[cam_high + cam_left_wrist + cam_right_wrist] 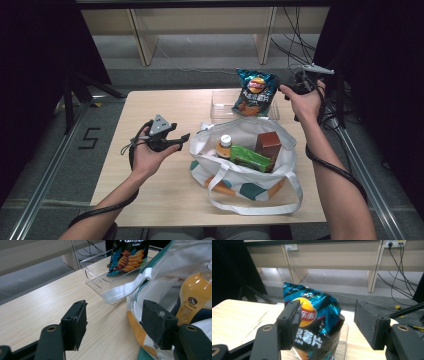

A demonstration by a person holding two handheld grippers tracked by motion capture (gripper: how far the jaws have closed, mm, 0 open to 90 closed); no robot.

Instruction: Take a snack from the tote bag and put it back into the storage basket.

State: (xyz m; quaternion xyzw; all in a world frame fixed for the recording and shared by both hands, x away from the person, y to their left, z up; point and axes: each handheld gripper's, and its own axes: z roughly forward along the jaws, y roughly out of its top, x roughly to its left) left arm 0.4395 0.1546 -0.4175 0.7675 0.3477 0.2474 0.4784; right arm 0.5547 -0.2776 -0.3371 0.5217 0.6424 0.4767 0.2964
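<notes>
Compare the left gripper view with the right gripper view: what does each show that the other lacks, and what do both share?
Left gripper view alone: the tote bag with its white handle, and an orange drink bottle inside it, beyond the open left gripper.

Right gripper view alone: a wall socket with cables hanging from it, beyond the open right gripper.

Both: the blue crisp bag standing in the clear tray on the wooden table.

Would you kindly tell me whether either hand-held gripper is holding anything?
Nothing is held: both the left hand-held gripper and the right hand-held gripper are open, the chip bag standing free.
</notes>
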